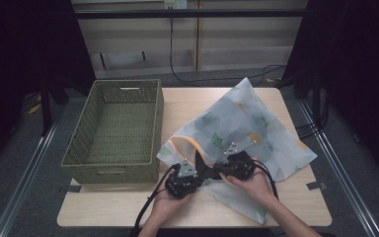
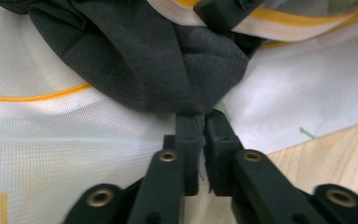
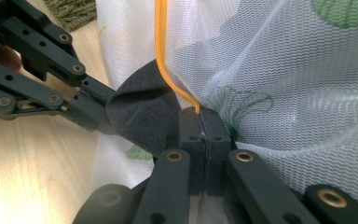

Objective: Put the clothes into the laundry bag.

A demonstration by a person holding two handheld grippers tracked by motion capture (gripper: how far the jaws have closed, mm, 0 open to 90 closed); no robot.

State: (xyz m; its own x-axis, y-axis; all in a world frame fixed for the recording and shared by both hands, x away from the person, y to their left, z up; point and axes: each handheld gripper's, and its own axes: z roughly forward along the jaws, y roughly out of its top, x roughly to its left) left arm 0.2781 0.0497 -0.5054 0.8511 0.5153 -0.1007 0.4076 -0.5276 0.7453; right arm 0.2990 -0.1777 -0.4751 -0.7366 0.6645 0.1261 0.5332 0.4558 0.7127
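White, see-through mesh laundry bag, printed with green leaf shapes and a few yellow-orange patches; orange piping along its opening, on a white band with yellow stripes. Dark charcoal-grey cloth, plain, at the bag's 7 o'clock corner. Matte black left gripper and right gripper, with brass-coloured rivets on the jaw links and a pale grey plate on top of each. Olive-green woven basket, uniform weave pattern, at 9 o'clock of the bag. Light, pale wood-grain table. Black cables on the grey floor at 12 o'clock.
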